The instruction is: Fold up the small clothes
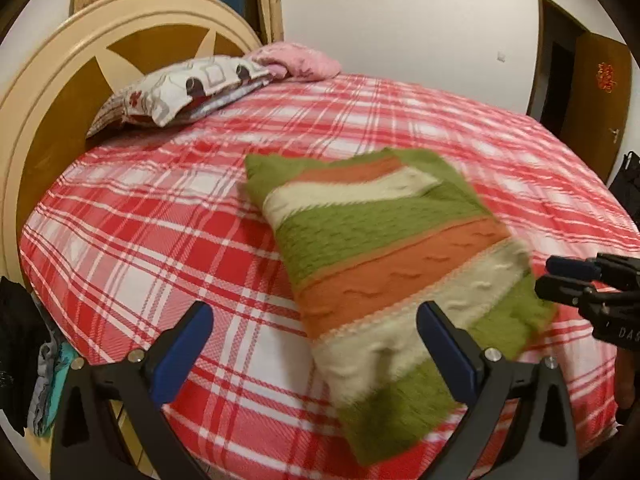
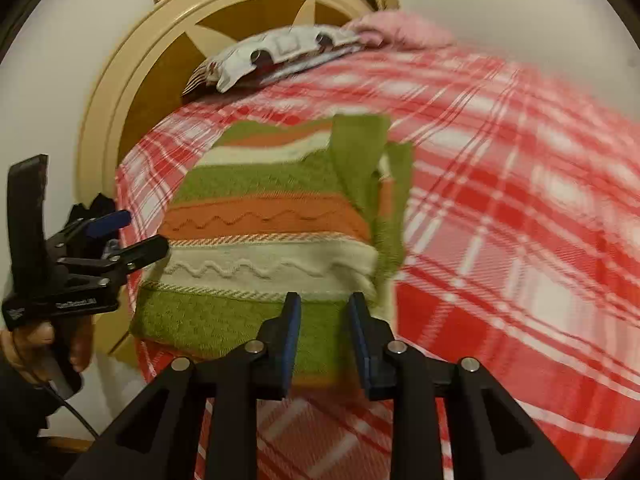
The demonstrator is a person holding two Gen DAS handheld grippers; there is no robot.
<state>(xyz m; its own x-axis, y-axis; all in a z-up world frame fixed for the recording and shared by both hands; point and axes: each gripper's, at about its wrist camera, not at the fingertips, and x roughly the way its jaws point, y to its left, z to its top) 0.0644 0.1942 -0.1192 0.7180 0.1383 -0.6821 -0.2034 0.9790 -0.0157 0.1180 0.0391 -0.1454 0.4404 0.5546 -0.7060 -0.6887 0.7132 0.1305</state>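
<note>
The striped sweater (image 1: 384, 256) lies folded on the bed, on the red and white checked sheet (image 1: 160, 232), near the front edge of the mattress. It has bands of green, orange and cream, with a knitted wavy line in the orange and cream bands. In the right wrist view the sweater (image 2: 260, 240) shows a green sleeve or flap folded over its far right corner, and the right side is blurred. The left gripper (image 1: 316, 344) stands with its jaws wide apart above the near left part of the sweater; its right finger is over the cream band and its left finger is over the sheet, and nothing is clamped between them. In the right wrist view this same gripper (image 2: 144, 236) is at the left edge of the sweater, held by a hand (image 2: 44, 344) in a dark sleeve. The right gripper (image 2: 324, 320) is at the near edge of the sweater, its jaws partly apart with the green band visible in the gap; the pads do not press the cloth. Farther away, a patterned pillow (image 1: 184, 88) and a pink cloth (image 1: 296, 60) lie beside the round wooden headboard (image 1: 52, 92). On the far right a brown door (image 1: 596, 92) stands open.
</note>
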